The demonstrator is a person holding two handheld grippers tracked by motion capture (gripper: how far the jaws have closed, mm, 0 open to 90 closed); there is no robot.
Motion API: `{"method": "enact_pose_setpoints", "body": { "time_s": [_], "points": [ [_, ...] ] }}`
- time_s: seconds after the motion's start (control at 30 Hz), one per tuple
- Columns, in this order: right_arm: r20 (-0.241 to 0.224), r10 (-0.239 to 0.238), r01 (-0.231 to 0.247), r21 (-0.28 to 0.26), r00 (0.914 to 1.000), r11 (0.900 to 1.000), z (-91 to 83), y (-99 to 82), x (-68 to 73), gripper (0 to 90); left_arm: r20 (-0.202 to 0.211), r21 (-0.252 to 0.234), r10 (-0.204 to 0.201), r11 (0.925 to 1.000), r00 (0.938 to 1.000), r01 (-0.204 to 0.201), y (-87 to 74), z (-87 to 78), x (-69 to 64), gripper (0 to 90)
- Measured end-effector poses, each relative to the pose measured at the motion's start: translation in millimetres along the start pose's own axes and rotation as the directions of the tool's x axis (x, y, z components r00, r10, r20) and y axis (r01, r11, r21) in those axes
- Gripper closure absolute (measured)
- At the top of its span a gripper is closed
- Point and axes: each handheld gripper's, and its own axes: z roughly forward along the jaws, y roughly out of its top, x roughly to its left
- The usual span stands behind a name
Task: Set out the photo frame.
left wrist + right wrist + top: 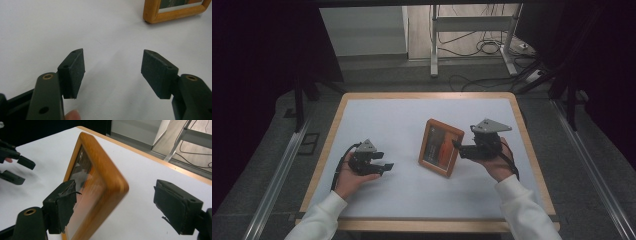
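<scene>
Between the right gripper's (115, 207) spread fingers stands the wooden picture frame (100, 182), unclamped; left gripper's (112, 72) fingers gape apart.

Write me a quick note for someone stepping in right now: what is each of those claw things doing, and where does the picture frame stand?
Right gripper: open, jaws either side of the wooden picture frame's edge, pads not pressing on it.
Left gripper: open, nothing between its jaws, held low over the white table, apart from the frame.
Frame: stands upright near the table's middle, seemingly unsupported by the grippers, picture side toward the person.
Done: frame appears set standing.
Left: probably just draw the right gripper clear without knocking the frame over.
</scene>
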Motion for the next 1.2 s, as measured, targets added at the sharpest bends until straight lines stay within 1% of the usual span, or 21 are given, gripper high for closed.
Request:
{"method": "enact_pose_setpoints", "body": {
  "time_s": [0.1,0.13,0.17,0.23,0.3,0.37,0.4,0.43,0.5,0.53,0.57,0.6,0.63,0.67,0.73,0.8,0.9,0.93,1.1,1.13,1.2],
  "points": [
    [0.000,0.013,-0.013,-0.009,0.9999,0.9999,-8.8,-13.7,2.3,18.6,0.001,0.003,0.004,1.0000,1.0000,-0.004,0.2,-0.2,-0.2,34.9],
    [-0.003,0.022,-0.022,-0.013,0.9998,0.9997,-13.6,-24.1,4.8,19.9,0.000,0.003,0.005,1.0000,1.0000,-0.005,0.2,-0.2,-0.3,34.9],
    [-0.003,0.022,-0.022,-0.013,0.9998,0.9997,-13.6,-24.1,4.8,19.9,0.000,0.003,0.005,1.0000,1.0000,-0.005,0.2,-0.2,-0.3,34.9],
    [-0.012,0.028,-0.028,-0.011,0.9995,0.9995,-17.0,-34.9,8.8,23.1,0.000,0.003,0.006,1.0000,1.0000,-0.006,0.2,-0.2,-0.6,34.9],
    [-0.004,0.015,-0.015,-0.017,0.9999,0.9997,-20.2,-46.3,14.7,29.1,-0.001,0.003,0.007,1.0000,1.0000,-0.007,0.3,-0.3,-1.0,34.8],
    [0.001,0.015,-0.015,-0.025,0.9999,0.9996,-23.2,-57.1,21.4,39.4,-0.001,0.000,0.004,1.0000,1.0000,-0.004,0.3,-0.7,-1.4,34.8],
    [-0.022,0.011,-0.012,-0.018,0.9997,0.9998,-24.5,-64.9,27.3,53.4,0.000,0.000,0.003,1.0000,1.0000,-0.003,0.3,-0.8,-1.4,34.8],
    [-0.022,0.011,-0.012,-0.018,0.9997,0.9998,-24.5,-64.9,27.3,53.4,0.000,0.000,0.003,1.0000,1.0000,-0.003,0.3,-0.9,-1.4,34.8],
    [-0.041,-0.016,0.015,-0.004,0.9990,0.9999,-24.6,-68.2,34.4,63.2,0.000,0.002,0.011,0.9999,0.9999,-0.011,0.5,-1.1,-1.7,34.8],
    [-0.063,-0.023,0.023,0.009,0.9978,0.9997,-23.4,-69.5,41.7,73.2,0.001,-0.001,0.014,0.9999,0.9999,-0.014,0.7,-1.6,-2.3,34.8],
    [-0.063,-0.023,0.023,0.009,0.9978,0.9997,-23.4,-69.5,41.7,73.2,0.001,-0.001,0.014,0.9999,0.9999,-0.014,0.7,-1.6,-2.3,34.8],
    [-0.082,-0.034,0.035,0.018,0.9961,0.9992,-21.5,-70.0,45.3,77.7,0.001,-0.001,0.014,0.9999,0.9999,-0.014,0.7,-1.6,-2.5,34.8],
    [-0.116,-0.062,0.067,0.043,0.9913,0.9968,-15.7,-71.2,52.2,84.8,0.001,-0.001,0.014,0.9999,0.9999,-0.014,0.6,-1.5,-2.4,34.8],
    [-0.131,-0.072,0.079,0.052,0.9887,0.9955,-11.7,-71.8,54.8,87.6,0.001,0.000,0.015,0.9999,0.9999,-0.015,0.5,-1.3,-2.4,34.8],
    [-0.142,-0.080,0.089,0.062,0.9867,0.9941,-7.5,-72.3,57.5,88.7,0.001,0.001,0.016,0.9999,0.9999,-0.016,0.4,-1.2,-2.4,34.8],
    [-0.163,-0.108,0.124,0.093,0.9807,0.9879,5.3,-74.2,64.5,89.2,0.002,0.002,0.016,0.9999,0.9999,-0.016,0.3,-1.0,-2.4,34.8],
    [-0.175,-0.115,0.136,0.112,0.9779,0.9844,13.4,-75.0,68.0,89.2,0.002,0.003,0.016,0.9999,0.9999,-0.016,0.4,-1.0,-2.4,34.8],
    [-0.181,-0.119,0.144,0.132,0.9762,0.9807,21.9,-76.0,70.6,89.3,0.002,0.004,0.015,0.9999,0.9999,-0.015,0.3,-0.8,-2.6,34.8],
    [-0.179,-0.123,0.153,0.166,0.9761,0.9741,36.9,-78.5,73.0,89.3,0.003,0.003,0.015,0.9999,0.9999,-0.015,0.3,-0.5,-3.4,34.8],
    [-0.169,-0.134,0.166,0.192,0.9765,0.9673,44.1,-80.8,71.8,89.3,0.005,0.003,0.016,0.9999,0.9999,-0.016,0.2,-0.7,-2.7,34.8],
    [-0.165,-0.117,0.151,0.208,0.9793,0.9664,48.3,-83.5,68.7,89.3,0.007,0.003,0.014,0.9999,0.9999,-0.014,-0.1,-0.7,-2.1,34.8]
  ]
}}
